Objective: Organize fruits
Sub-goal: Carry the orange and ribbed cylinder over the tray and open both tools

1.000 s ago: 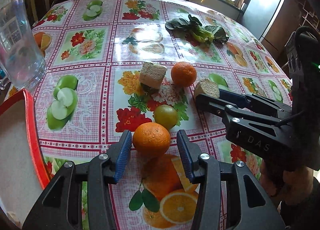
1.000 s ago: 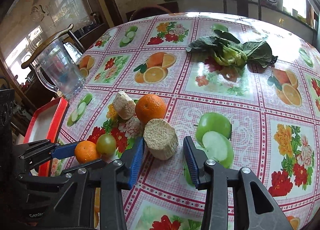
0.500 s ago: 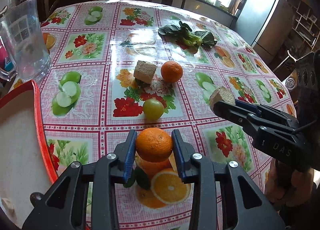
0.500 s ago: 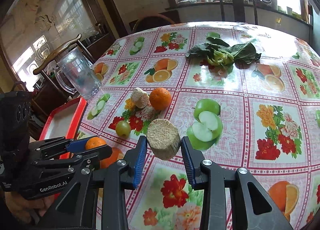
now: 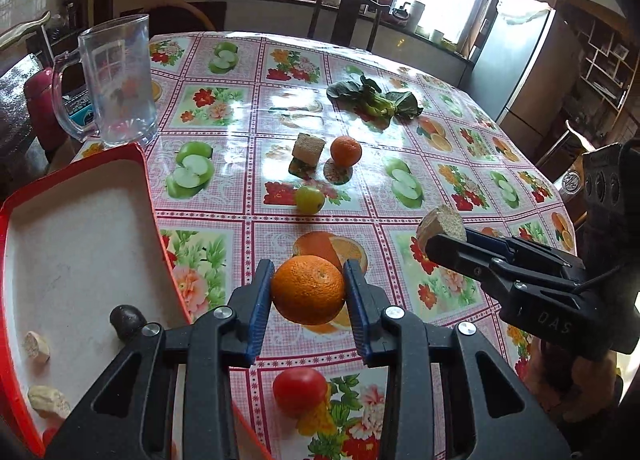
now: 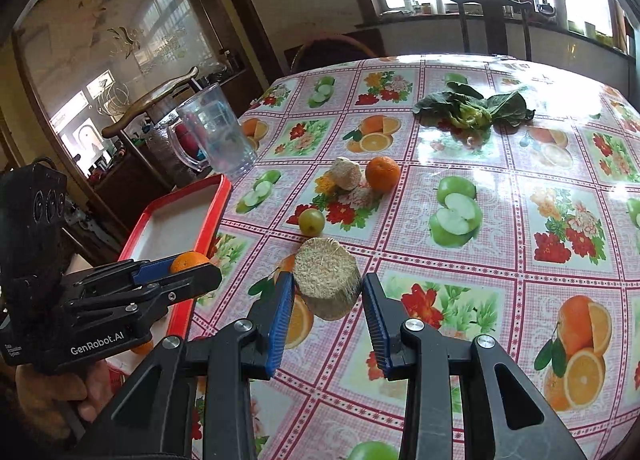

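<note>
While both grippers are lifted clear of the tablecloth (image 5: 224, 107), each has something clamped between its blue pads: the left gripper (image 5: 308, 292) is closed on an orange (image 5: 309, 288), held above the printed orange slices near the table's front edge, and the right gripper (image 6: 326, 292) is closed on a tan, rough-cut cylindrical chunk (image 6: 326, 280) — what it is made of cannot be told. The left gripper's jaws narrowed onto the orange within the past moment. Seen from the left wrist, the red-rimmed tray (image 5: 152, 195) lies just to the left of the held orange, holding 1 dark round item (image 5: 127, 320) and 2 pale lumps (image 5: 37, 346). A red tomato (image 5: 300, 390) sits on the cloth just below the left gripper. Farther out on the table rest a second orange (image 5: 346, 150), another tan chunk (image 5: 307, 148) beside it, and a small green fruit (image 5: 310, 199) — all apart from both grippers. A bunch of leafy greens (image 5: 374, 99) lies beyond them, and a clear glass pitcher (image 5: 118, 79) stands past the tray's far corner.
</note>
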{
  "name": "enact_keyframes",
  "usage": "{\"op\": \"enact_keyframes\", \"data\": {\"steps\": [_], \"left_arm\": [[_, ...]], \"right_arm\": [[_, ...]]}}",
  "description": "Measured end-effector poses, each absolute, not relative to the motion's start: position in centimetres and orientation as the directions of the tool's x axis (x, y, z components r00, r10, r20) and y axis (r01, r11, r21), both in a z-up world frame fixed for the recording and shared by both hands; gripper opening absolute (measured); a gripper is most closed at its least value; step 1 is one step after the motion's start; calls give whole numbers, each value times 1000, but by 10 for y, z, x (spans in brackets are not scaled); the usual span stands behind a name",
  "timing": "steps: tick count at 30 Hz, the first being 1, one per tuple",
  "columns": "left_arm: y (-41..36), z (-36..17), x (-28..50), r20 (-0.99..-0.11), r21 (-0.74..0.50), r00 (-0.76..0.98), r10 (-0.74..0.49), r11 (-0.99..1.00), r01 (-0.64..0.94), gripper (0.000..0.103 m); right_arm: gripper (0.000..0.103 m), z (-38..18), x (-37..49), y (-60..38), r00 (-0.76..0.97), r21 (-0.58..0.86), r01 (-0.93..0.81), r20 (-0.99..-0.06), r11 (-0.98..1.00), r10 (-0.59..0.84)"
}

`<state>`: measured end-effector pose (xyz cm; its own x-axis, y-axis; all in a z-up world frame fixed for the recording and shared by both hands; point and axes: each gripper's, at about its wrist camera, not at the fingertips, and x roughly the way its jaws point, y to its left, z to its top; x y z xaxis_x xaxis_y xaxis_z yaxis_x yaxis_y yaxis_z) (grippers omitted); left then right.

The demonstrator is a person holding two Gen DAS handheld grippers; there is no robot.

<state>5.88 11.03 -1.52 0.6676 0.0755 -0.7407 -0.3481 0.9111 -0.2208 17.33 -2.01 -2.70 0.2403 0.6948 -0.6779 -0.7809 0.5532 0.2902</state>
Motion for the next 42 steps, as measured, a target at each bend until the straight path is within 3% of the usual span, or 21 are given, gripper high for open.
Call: {"op": "enact_keyframes", "data": {"steps": [42], "left_arm": [[186,-19,-49,-714,-255,669,205,814,-522,33]], "right_arm": [[35,-18,81,68,117,236,-895,-695,378,710]]}}
